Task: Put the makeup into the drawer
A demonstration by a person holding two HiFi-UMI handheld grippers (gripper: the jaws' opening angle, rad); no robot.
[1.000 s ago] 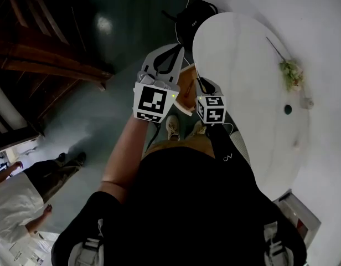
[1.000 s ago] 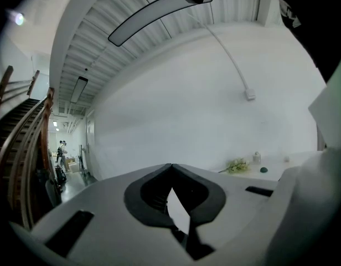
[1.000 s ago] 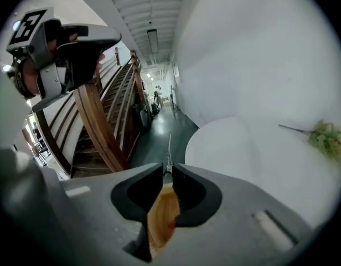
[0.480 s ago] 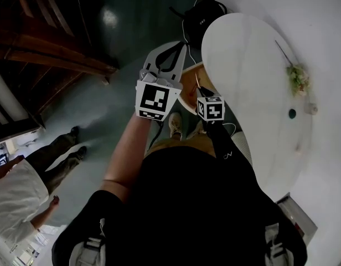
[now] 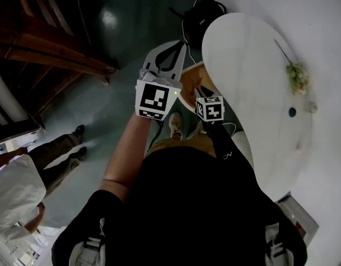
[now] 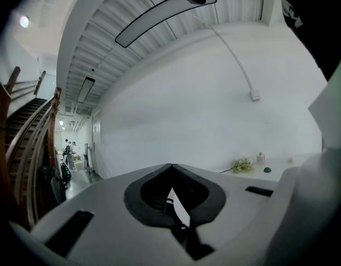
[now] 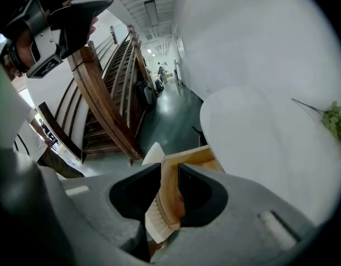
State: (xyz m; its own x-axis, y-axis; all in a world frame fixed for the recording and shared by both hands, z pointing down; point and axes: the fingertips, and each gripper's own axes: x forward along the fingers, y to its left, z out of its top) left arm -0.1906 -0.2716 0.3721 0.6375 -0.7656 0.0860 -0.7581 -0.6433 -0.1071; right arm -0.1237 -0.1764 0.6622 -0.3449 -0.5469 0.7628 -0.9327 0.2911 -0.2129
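drawer: mostly behind left tool and bench rim | bystander: cut by left edge | dark dot on bench: too small to name | white ribbed piece in right tool: cannot identify

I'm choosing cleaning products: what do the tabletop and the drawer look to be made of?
Tabletop: smooth, matte white with no grain showing, so probably laminate or painted board.
Drawer: light wood, apparently unpainted, going by its warm tan colour and bare-looking edge. Whether it is solid wood or plywood is unclear.
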